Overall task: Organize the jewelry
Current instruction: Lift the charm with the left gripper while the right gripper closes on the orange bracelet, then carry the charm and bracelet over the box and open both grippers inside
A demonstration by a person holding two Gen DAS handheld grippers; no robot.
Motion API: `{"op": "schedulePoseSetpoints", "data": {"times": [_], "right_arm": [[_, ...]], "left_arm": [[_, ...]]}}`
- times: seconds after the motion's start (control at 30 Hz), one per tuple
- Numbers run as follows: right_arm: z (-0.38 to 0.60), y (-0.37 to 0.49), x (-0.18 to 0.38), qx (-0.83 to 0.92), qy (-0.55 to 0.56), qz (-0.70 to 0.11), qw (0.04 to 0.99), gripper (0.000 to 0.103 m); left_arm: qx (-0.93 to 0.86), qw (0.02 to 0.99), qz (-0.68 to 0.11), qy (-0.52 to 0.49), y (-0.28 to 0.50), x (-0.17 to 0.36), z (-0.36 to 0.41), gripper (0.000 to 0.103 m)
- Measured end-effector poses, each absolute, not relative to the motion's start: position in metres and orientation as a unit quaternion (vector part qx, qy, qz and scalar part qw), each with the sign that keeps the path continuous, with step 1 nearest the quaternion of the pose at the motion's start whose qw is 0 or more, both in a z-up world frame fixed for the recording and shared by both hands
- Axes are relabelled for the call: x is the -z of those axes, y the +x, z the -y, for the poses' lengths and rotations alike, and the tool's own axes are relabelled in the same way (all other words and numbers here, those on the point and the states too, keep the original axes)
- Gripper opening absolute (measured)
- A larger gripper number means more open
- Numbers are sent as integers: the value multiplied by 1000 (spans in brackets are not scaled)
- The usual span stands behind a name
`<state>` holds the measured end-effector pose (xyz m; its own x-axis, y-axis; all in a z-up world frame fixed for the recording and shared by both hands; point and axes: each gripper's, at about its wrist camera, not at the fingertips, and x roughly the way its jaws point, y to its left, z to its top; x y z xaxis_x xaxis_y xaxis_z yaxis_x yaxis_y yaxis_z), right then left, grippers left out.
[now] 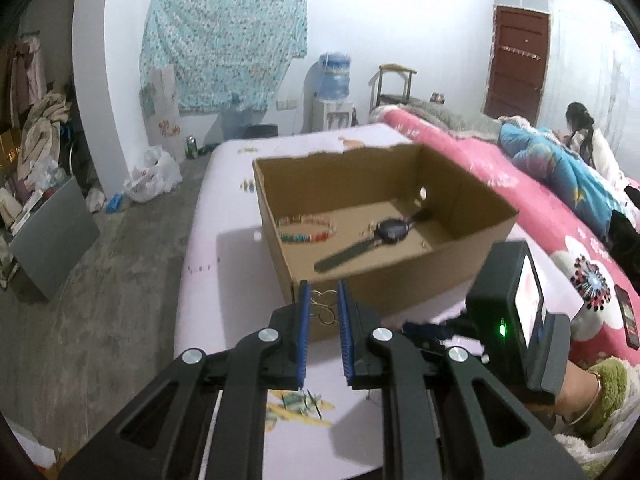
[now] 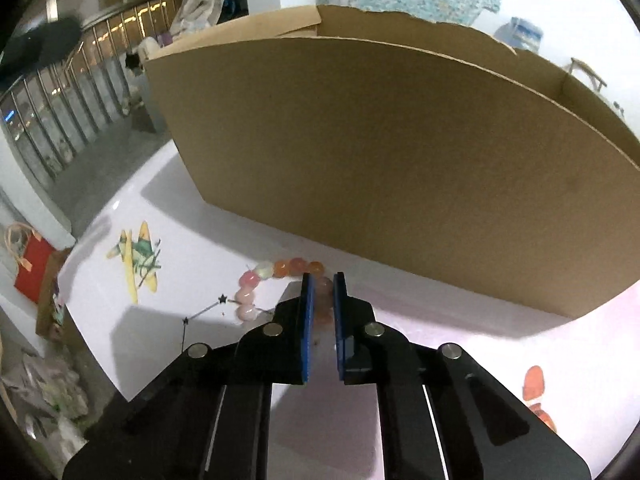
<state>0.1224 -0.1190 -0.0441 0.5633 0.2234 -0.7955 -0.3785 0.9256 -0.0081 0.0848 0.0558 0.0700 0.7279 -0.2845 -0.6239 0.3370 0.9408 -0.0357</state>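
While our left gripper (image 1: 323, 308) holds a thin gold wire ornament (image 1: 323, 307) between nearly closed pads above the table, just before the cardboard box (image 1: 460, 268), our right gripper (image 2: 321, 300) is closed on 1 side of a pink-and-orange bead bracelet (image 2: 276, 280) lying on the white table (image 2: 400, 320) beside the box wall. We judge the bracelet light, floppy and slippery: pinching across 1 bead suits it, though the smooth bead may squirt free. Inside the box lie 1 wristwatch (image 1: 384, 232) and 1 multicoloured bracelet (image 1: 308, 229).
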Motion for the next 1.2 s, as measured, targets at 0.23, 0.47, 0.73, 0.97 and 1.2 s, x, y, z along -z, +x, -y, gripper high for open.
{"op": "schedulePoseSetpoints", "data": {"times": [0.23, 0.47, 0.73, 0.97, 1.2], "right_arm": [[139, 100, -9, -174, -81, -394, 899, 7], [171, 86, -92, -168, -93, -314, 930, 7], [206, 156, -118, -186, -77, -329, 923, 7], [219, 227, -51, -225, -21, -487, 844, 8], [234, 222, -49, -222, -5, -504, 835, 14]], "left_arm": [[196, 934, -295, 37, 99, -92, -52, 13], [233, 933, -271, 52, 123, -114, -29, 13], [289, 887, -358, 41, 190, -95, 9, 13], [285, 832, -476, 22, 242, -47, 33, 14], [263, 827, -497, 3, 246, -40, 33, 48]]}}
